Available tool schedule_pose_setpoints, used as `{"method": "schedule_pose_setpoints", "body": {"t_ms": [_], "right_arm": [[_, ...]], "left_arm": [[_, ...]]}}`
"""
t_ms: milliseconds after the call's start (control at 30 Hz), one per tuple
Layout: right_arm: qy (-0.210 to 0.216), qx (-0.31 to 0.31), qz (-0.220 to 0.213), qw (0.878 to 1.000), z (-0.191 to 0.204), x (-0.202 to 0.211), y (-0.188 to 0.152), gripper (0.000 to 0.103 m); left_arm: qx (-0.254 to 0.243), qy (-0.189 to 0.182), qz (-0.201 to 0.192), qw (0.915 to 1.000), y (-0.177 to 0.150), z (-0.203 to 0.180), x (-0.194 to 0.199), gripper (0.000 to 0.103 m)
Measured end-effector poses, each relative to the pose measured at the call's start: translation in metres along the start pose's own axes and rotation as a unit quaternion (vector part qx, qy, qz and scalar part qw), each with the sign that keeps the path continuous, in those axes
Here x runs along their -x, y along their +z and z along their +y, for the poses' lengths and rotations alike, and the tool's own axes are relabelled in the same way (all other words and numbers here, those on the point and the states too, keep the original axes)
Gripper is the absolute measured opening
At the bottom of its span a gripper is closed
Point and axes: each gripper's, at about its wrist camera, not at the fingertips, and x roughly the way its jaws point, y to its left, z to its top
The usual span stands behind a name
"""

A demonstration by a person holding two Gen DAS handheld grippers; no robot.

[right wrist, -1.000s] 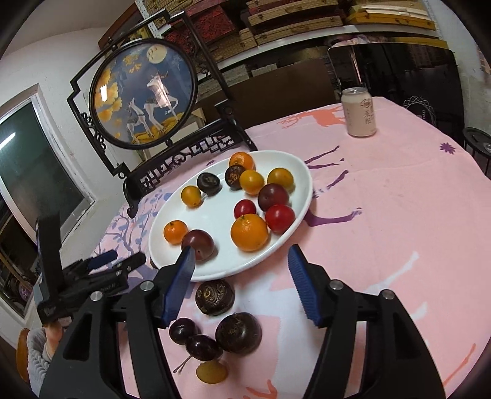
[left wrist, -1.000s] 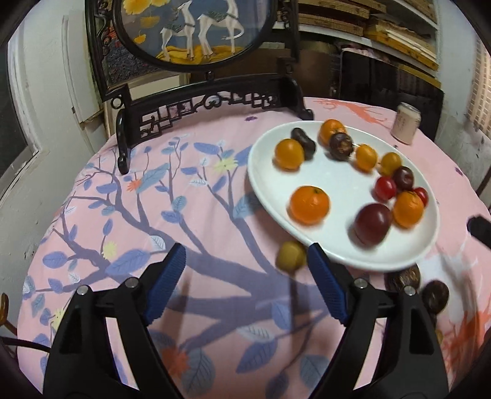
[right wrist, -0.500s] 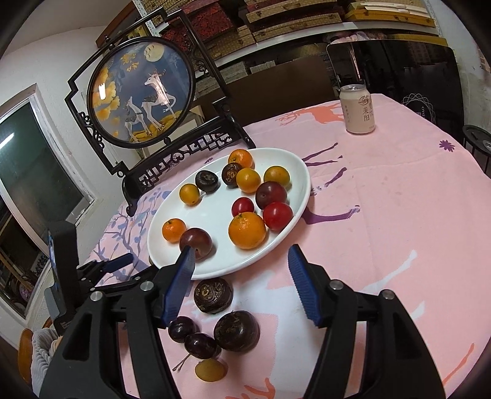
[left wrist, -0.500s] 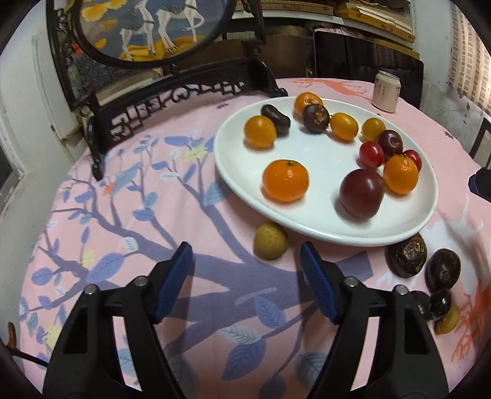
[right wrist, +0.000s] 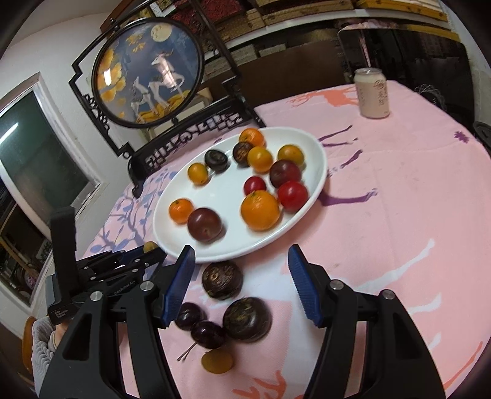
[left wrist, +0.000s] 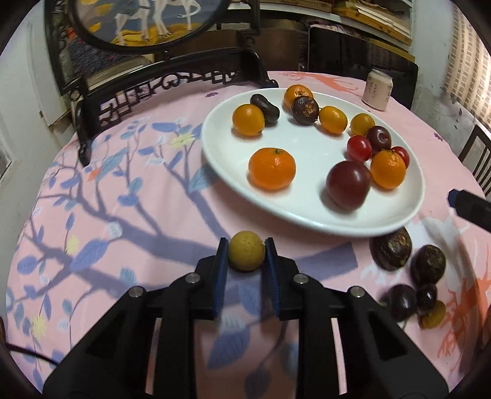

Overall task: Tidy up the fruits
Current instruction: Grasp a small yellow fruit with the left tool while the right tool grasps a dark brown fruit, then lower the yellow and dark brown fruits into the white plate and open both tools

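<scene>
A lived-in home room: pink tablecloth over the worktop, carved deer screen upper left, stacked shelves along the top.

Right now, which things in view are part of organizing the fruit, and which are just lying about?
Part of the job:
- yellow-green fruit, clamped in the left gripper, whose jaws have just been closing
- white plate of fruit
- dark fruits loose on the tablecloth, below the open right gripper

Lying about:
- drink can
- round deer screen
- pink tablecloth
</scene>
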Motion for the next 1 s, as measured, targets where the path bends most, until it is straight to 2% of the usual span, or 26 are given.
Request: {"method": "schedule_pose_setpoints", "body": {"t_ms": [167, 433, 533, 600, 667, 833, 1000], "right_arm": [[-0.008, 0.033, 0.030, 0.999, 0.013, -0.015, -0.009, 0.063], [-0.048, 0.093, 0.041, 0.994, 0.034, -0.038, -0.018, 0.062], [-0.064, 0.121, 0.052, 0.989, 0.043, -0.051, -0.021, 0.056], [-0.065, 0.127, 0.073, 0.987, 0.045, -0.061, -0.023, 0.046], [-0.059, 0.120, 0.070, 0.988, 0.043, -0.060, -0.022, 0.042], [-0.055, 0.121, 0.060, 0.989, 0.042, -0.050, -0.024, 0.041], [-0.029, 0.105, 0.021, 0.994, 0.041, -0.017, -0.021, 0.041]], "left_arm": [[-0.006, 0.007, -0.001, 1.0000, -0.006, -0.005, 0.006, 0.024], [-0.020, 0.012, 0.008, 0.9997, -0.007, -0.012, 0.000, 0.024], [-0.023, 0.014, 0.008, 0.9996, -0.007, -0.014, -0.001, 0.024], [-0.023, 0.014, 0.008, 0.9996, -0.007, -0.014, -0.002, 0.024], [-0.024, 0.015, 0.009, 0.9996, -0.007, -0.014, -0.002, 0.024], [-0.024, 0.014, 0.009, 0.9996, -0.007, -0.014, -0.001, 0.024], [-0.018, 0.007, 0.002, 0.9998, -0.008, -0.014, 0.005, 0.024]]}}
